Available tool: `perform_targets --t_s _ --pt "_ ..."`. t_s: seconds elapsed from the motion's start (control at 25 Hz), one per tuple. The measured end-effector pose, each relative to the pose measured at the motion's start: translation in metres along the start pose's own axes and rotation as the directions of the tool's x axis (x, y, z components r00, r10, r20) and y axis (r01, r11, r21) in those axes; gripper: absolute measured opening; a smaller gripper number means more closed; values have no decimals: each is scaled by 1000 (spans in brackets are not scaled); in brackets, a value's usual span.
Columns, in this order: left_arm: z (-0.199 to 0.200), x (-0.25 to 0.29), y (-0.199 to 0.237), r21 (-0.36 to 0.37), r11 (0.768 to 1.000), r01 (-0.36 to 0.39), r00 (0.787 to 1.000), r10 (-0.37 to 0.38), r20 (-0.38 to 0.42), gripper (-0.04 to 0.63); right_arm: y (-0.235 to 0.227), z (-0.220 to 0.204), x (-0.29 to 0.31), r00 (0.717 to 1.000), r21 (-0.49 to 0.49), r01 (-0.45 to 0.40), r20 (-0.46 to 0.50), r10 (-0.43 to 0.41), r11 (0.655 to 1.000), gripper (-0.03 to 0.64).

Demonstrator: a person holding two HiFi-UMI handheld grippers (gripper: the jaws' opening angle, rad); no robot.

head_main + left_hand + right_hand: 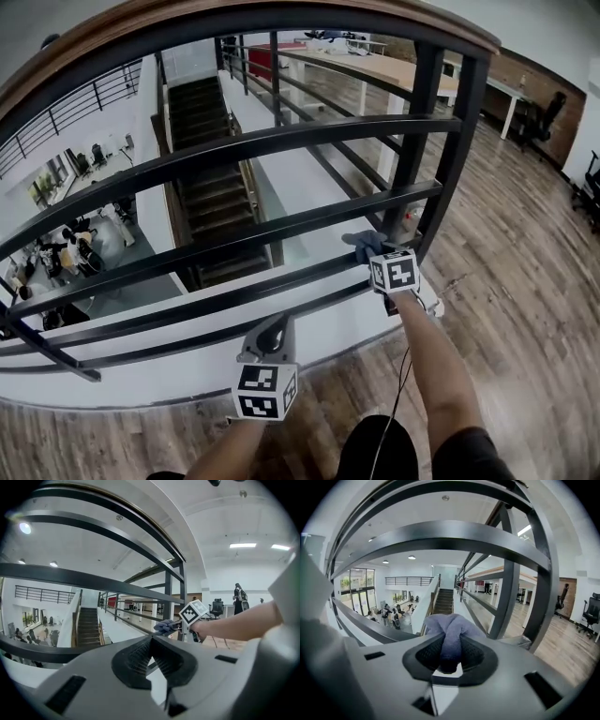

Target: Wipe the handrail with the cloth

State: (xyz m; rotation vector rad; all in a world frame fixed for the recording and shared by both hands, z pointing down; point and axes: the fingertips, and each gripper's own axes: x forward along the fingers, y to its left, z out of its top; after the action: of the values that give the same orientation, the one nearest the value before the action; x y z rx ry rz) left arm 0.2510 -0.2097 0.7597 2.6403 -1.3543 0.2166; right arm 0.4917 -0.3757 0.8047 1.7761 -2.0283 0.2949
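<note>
A black metal railing (281,141) of horizontal bars, capped by a brown wooden handrail (187,21), stands before me. My right gripper (377,255) is shut on a blue-grey cloth (364,244), which rests against a low bar beside the double post (422,141). In the right gripper view the cloth (450,625) bulges out from between the jaws. My left gripper (272,330) hovers lower down to the left, at the lowest bars. Its jaws are shut with nothing between them. The left gripper view shows the right gripper (180,625) and the cloth (164,626).
Behind the railing a staircase (211,169) drops to a lower floor where several people (66,253) are. Wooden floor (525,281) lies to my right, with a long table (403,70) and office chairs (544,117) further off. A person (240,597) stands in the distance.
</note>
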Motion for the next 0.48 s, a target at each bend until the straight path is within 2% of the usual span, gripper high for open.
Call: perform_targets --t_s 0.28,0.48 --pt "-6 16 -31 -10 999 38 999 -38 -11 2 -74 -8 6 990 -14 139 -32 -140 990 80" --pt "-2 14 -34 -15 999 34 999 -34 3 2 -119 -16 2 975 73 219 -59 -215 973 80"
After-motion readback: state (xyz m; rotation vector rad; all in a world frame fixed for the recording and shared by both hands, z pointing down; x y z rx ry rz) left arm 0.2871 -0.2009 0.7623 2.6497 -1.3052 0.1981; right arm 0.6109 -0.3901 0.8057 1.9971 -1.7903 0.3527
